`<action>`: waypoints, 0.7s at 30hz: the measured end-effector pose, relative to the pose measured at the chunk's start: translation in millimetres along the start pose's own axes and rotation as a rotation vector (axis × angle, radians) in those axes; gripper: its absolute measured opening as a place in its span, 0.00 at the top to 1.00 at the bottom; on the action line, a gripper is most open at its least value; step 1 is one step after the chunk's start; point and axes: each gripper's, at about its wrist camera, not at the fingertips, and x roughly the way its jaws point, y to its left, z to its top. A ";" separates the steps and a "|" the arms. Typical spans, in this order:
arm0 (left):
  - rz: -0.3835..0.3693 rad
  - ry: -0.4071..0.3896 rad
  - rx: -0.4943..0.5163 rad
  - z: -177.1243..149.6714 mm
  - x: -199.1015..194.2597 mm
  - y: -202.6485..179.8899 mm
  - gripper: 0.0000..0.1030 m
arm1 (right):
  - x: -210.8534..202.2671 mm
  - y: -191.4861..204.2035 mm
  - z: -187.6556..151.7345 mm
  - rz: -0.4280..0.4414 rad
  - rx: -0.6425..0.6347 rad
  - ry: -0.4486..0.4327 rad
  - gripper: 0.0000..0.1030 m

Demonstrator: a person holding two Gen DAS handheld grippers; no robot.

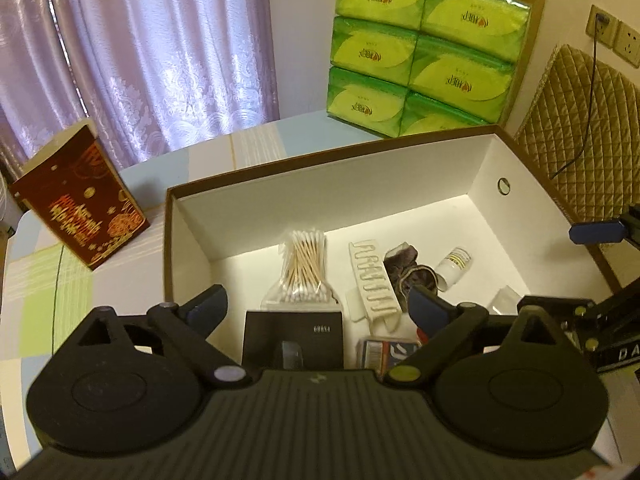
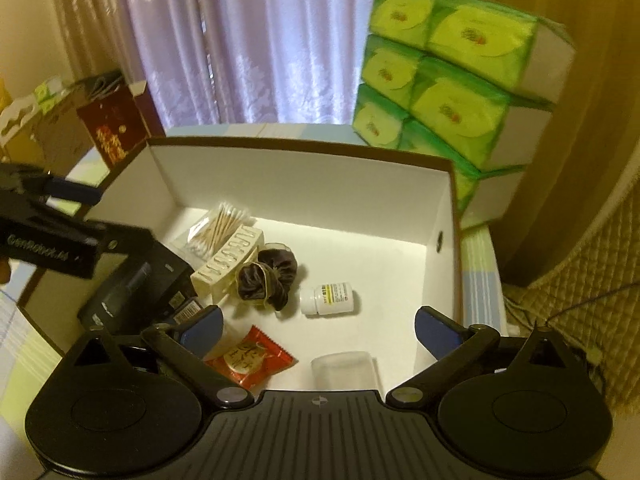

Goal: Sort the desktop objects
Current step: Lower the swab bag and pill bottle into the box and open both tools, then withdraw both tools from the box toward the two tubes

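Both grippers, left and right, hover over the box, jaws apart and empty; swabs, bottle and snack lie gathered inside it, apparently sorted.

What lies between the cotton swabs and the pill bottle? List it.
Right wrist view: going from the cotton swabs to the pill bottle, a cream hair claw, then a dark scrunchie.

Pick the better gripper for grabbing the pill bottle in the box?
Right, probably. The right gripper hangs open over the box with the pill bottle lying just ahead between its jaws. The left gripper is open over the black case, bottle off to its right.
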 end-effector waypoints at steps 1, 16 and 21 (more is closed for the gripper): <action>0.004 -0.001 -0.006 -2.4 -4.6 -0.3 0.07 | -3.8 0.0 -1.1 -0.003 0.008 -0.005 0.03; -0.014 -0.021 -0.086 -45.9 -67.0 -6.2 0.07 | -55.7 22.0 -25.5 -0.007 0.047 -0.063 0.03; -0.026 -0.034 -0.099 -60.8 -88.2 -6.8 0.07 | -72.5 31.5 -35.6 -0.004 0.048 -0.078 0.03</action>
